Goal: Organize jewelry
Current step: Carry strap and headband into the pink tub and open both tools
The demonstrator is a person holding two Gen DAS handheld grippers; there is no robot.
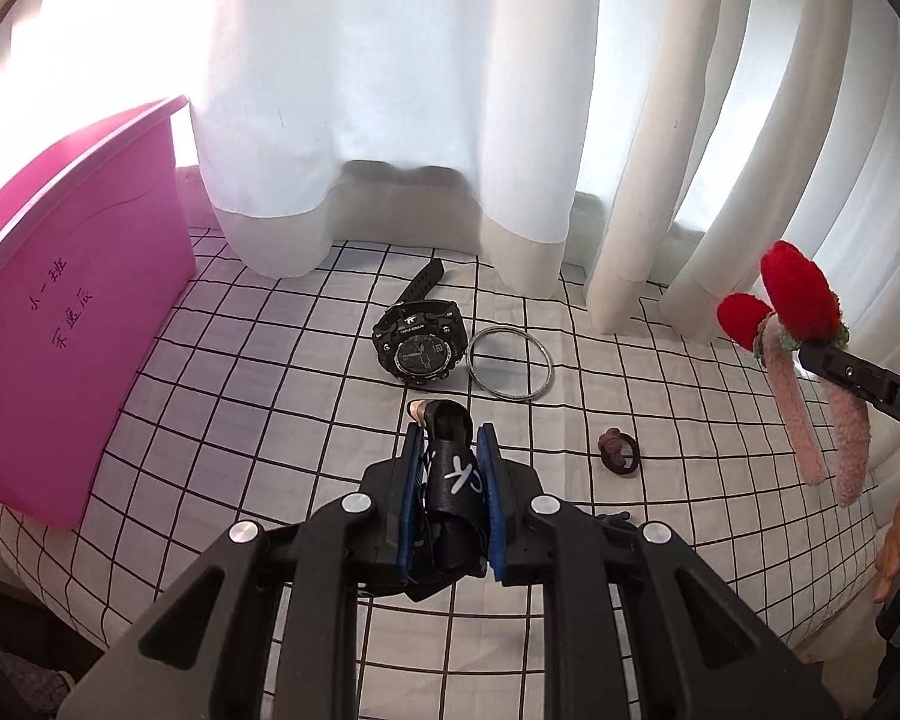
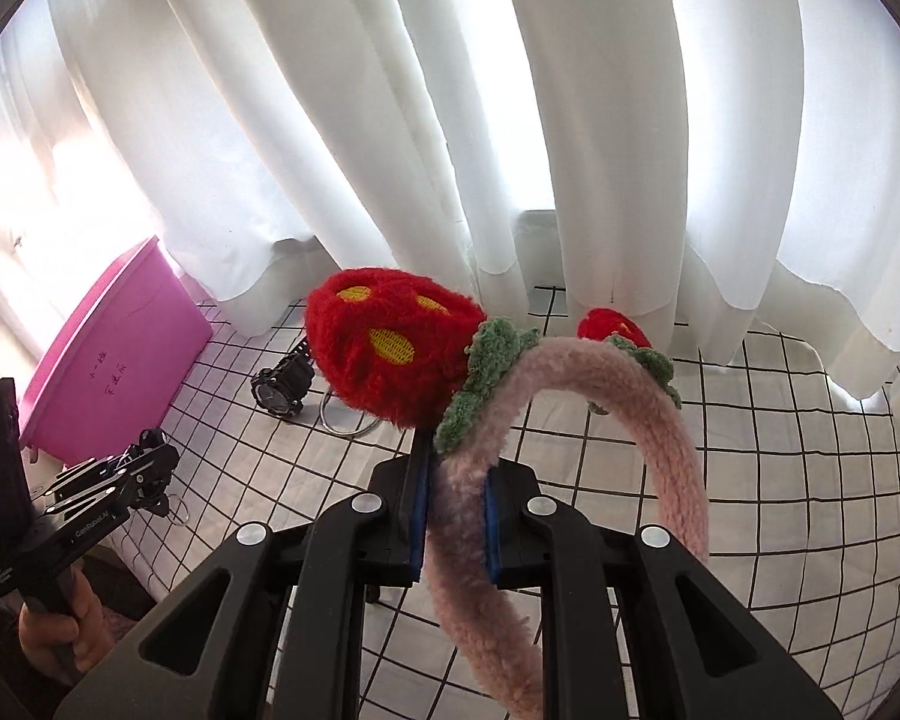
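Note:
In the left wrist view my left gripper (image 1: pixel 450 433) is shut on a black strap-like piece (image 1: pixel 456 480) with white lettering and a tan tip, lifted above the checked cloth. My right gripper (image 2: pixel 457 462) is shut on the band of a pink fuzzy headband (image 2: pixel 660 420) with two red strawberries; the same headband (image 1: pixel 801 300) hangs from the right gripper (image 1: pixel 810 354) at the right of the left wrist view. On the cloth lie a black watch (image 1: pixel 420 348), a silver bangle (image 1: pixel 510 363) and a dark hair tie (image 1: pixel 621 455). The left gripper (image 2: pixel 150 450) shows at the right wrist view's left.
A pink plastic bin (image 1: pixel 78 330) with handwritten characters stands at the left on the white cloth with black grid lines (image 1: pixel 270 396). White curtains (image 1: pixel 390 120) hang along the back edge. A hand (image 2: pixel 54 642) holds the left gripper's handle.

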